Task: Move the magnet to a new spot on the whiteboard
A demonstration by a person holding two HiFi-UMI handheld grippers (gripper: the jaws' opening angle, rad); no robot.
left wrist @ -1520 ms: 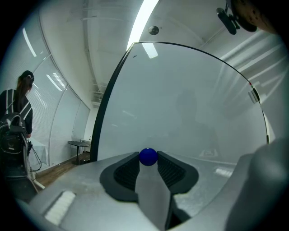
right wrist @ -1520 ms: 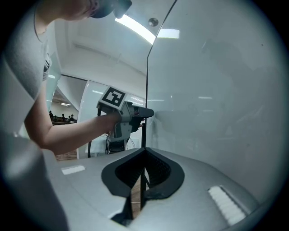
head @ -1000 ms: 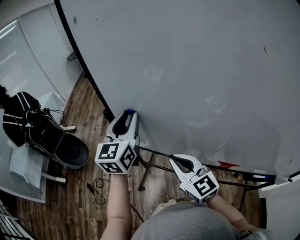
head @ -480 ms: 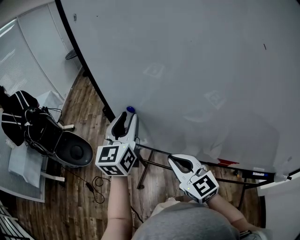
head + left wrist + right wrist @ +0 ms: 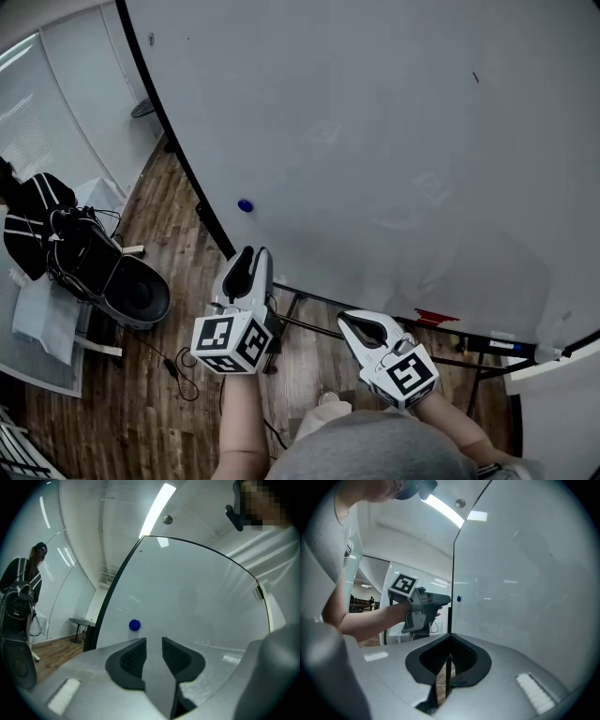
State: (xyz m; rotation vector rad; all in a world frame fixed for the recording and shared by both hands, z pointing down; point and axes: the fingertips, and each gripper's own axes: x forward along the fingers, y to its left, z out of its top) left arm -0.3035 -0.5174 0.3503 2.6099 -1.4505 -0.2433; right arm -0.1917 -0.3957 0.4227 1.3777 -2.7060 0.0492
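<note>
Left gripper (image 5: 249, 253), nearer hand, released, empty, jaws just narrowing; small round blue magnet (image 5: 245, 205) on whiteboard (image 5: 394, 131) ahead, slightly left of it.

Left gripper (image 5: 251, 255) is drawn back from the whiteboard (image 5: 375, 141), toward the lower centre-left of the head view. The magnet (image 5: 245, 205), earlier seen right at the jaw tips, is now left bare on the board, above the tips and apart from them. The jaws have just been closing, with nothing between them.
</note>
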